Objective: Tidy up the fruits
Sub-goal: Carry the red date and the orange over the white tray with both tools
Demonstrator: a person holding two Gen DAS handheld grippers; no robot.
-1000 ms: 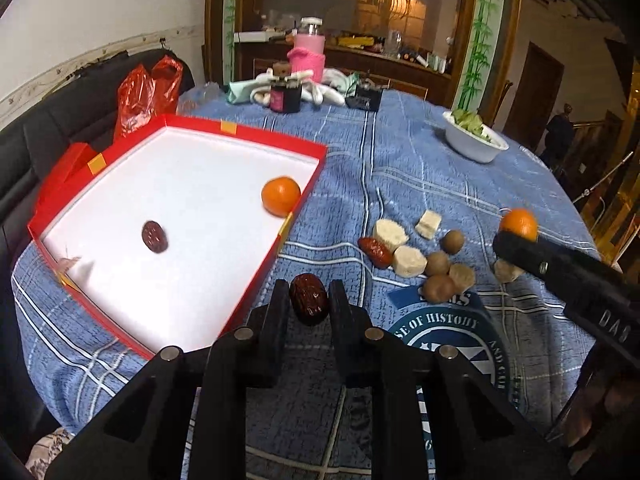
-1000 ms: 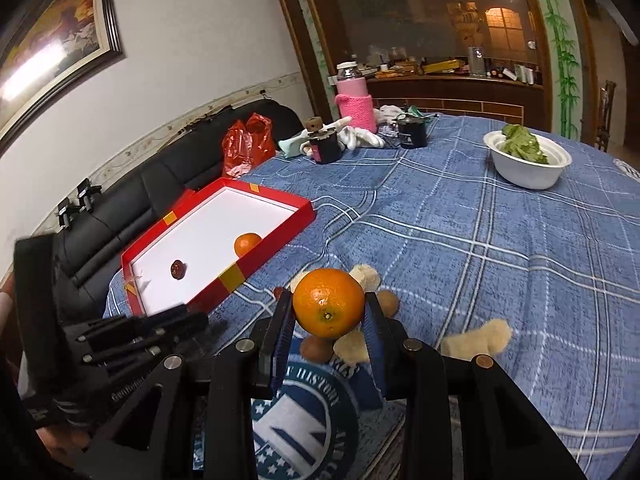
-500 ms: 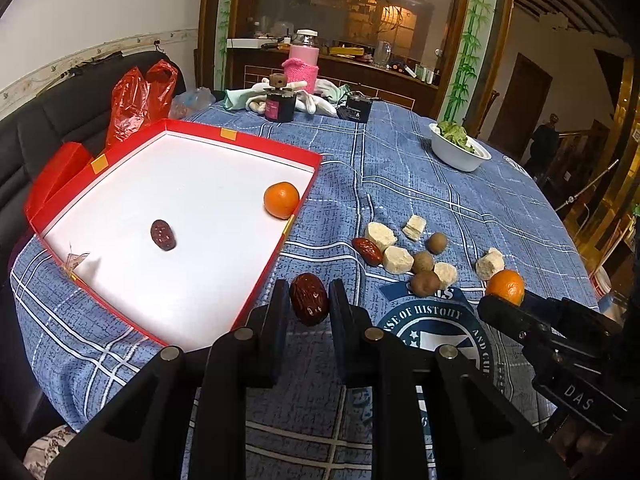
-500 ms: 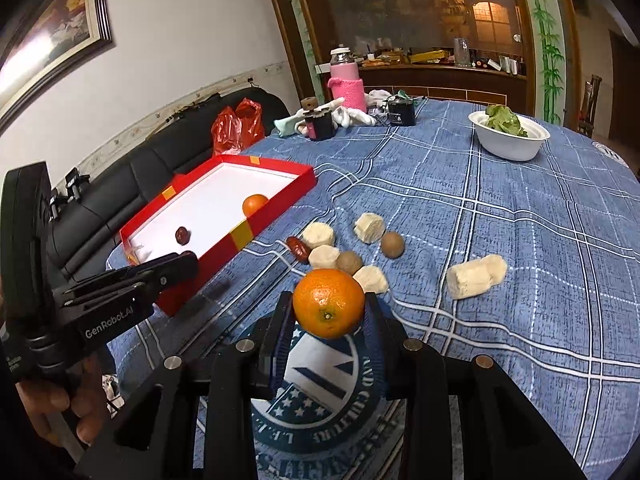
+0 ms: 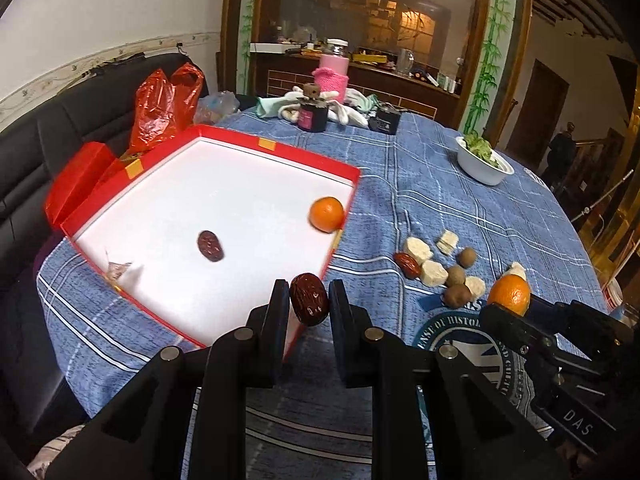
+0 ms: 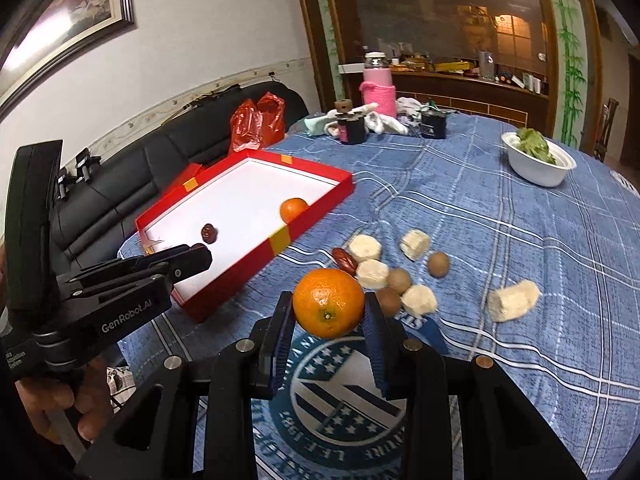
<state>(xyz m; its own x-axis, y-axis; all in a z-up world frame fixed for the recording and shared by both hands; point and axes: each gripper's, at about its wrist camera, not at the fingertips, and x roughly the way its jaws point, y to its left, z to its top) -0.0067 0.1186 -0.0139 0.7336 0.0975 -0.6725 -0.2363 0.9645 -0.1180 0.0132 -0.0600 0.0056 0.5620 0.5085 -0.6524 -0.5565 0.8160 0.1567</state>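
Observation:
My left gripper (image 5: 309,300) is shut on a dark red date (image 5: 309,299), held above the near right edge of the red tray (image 5: 347,168). Inside the white-floored tray lie another date (image 5: 210,245) and an orange (image 5: 326,214). My right gripper (image 6: 328,312) is shut on a second orange (image 6: 328,302), raised over the blue tablecloth near the round emblem. Loose on the cloth sit a date (image 6: 345,260), several pale chunks (image 6: 364,248) and small brown round fruits (image 6: 438,264). The left gripper (image 6: 192,258) also shows in the right wrist view, over the tray's near corner.
A white bowl (image 6: 538,168) of greens stands at the far right. A pink bottle (image 6: 378,88), dark jars (image 6: 352,128) and cloths crowd the table's far end. A red plastic bag (image 5: 166,104) lies on the black sofa beyond the tray. A hand (image 6: 60,396) grips the left tool.
Both grippers have drawn back and left, keeping their fruit. The left one now hangs over the tray's near edge; the right one's orange has cleared the loose pile.

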